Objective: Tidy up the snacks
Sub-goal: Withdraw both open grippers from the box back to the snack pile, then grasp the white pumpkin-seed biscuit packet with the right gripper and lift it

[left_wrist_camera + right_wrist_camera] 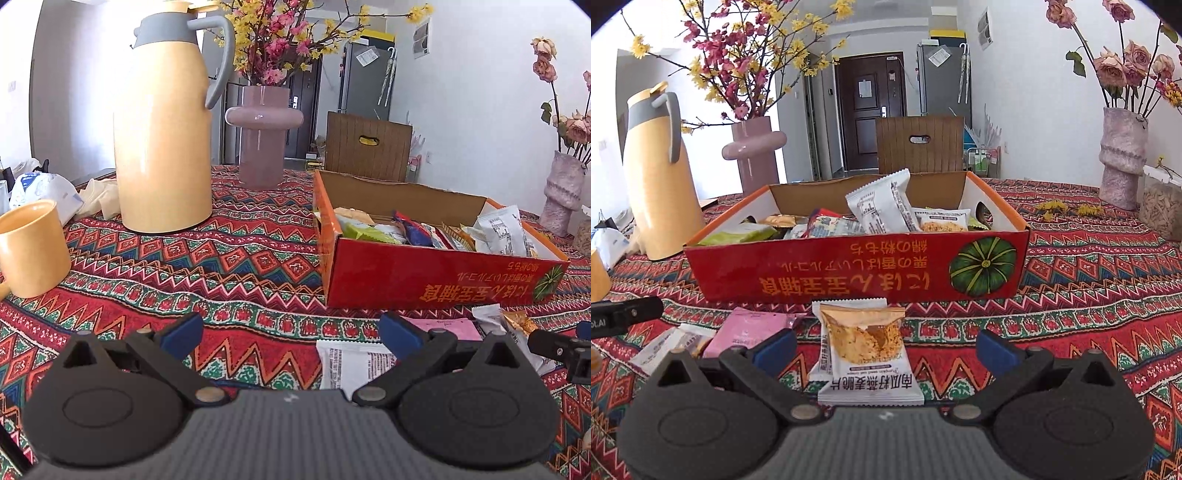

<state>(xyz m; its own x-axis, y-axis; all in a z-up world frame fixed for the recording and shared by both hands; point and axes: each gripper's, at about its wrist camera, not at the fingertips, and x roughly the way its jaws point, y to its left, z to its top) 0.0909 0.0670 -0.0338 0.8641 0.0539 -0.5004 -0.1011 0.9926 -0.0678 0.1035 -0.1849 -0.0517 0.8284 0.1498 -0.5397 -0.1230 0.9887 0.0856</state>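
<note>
Right tongs (886,349) gape astride oat-crisp packet (866,354), lengthwise toward box (849,273).

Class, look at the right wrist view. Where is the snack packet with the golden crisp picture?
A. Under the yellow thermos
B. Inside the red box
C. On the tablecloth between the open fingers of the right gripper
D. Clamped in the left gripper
C: the snack packet lies flat on the tablecloth in front of the red box, between the spread fingers of the right gripper, touching neither.

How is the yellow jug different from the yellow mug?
The yellow thermos jug is tall with a grey lid and grey handle; the yellow mug is short, open-topped and all yellow. The jug stands farther back beside the pink vase; the mug sits nearer the table's edge. Both stand upright on the patterned tablecloth.
</note>
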